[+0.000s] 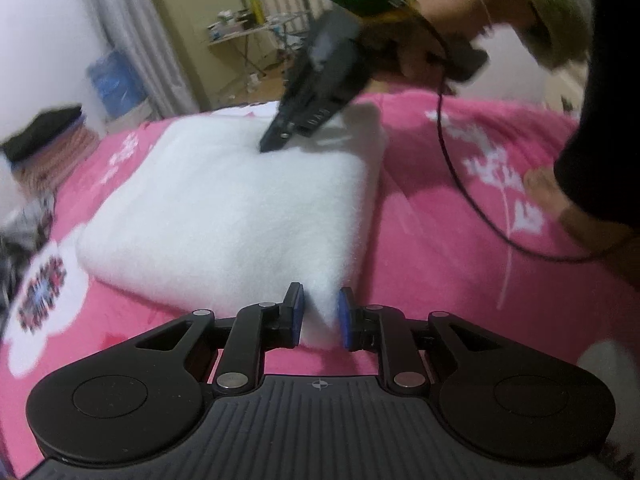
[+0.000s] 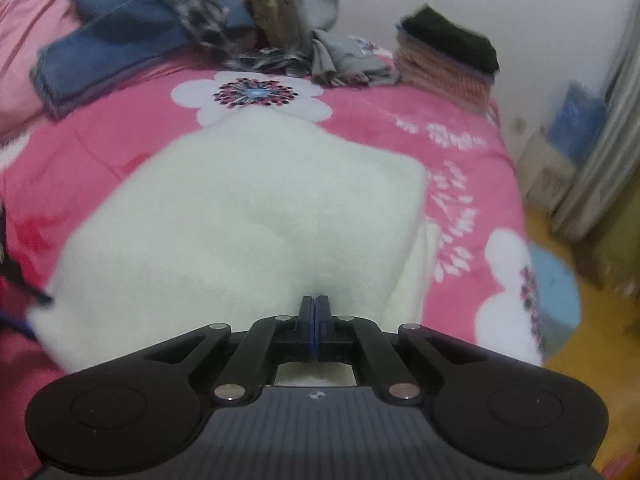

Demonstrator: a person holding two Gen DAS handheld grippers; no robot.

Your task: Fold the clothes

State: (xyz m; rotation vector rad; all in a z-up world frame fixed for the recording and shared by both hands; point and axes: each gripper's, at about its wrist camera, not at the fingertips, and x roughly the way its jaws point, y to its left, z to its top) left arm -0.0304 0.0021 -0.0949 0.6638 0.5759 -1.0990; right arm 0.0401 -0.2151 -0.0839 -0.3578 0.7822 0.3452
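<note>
A white fleecy garment (image 1: 240, 208) lies folded into a thick rectangle on the pink bed cover (image 1: 440, 220). My left gripper (image 1: 322, 312) is at its near corner, and that corner fills the narrow gap between the blue pads (image 1: 299, 312), which close on it. My right gripper (image 1: 270, 145), held by a hand (image 1: 440, 20), points down with its tip touching the garment's far top surface. In the right wrist view, the right gripper (image 2: 316, 300) is shut, pads together, with nothing seen between them, resting on the white garment (image 2: 240, 208).
Unfolded clothes lie at the bed's head: jeans (image 2: 120, 40), a checked cloth (image 2: 196, 12), and grey pieces (image 2: 344, 60). A folded stack with a black top (image 2: 448, 56) stands beside them. A black cable (image 1: 452, 160) hangs over the cover. A blue stool (image 2: 556, 292) stands on the floor.
</note>
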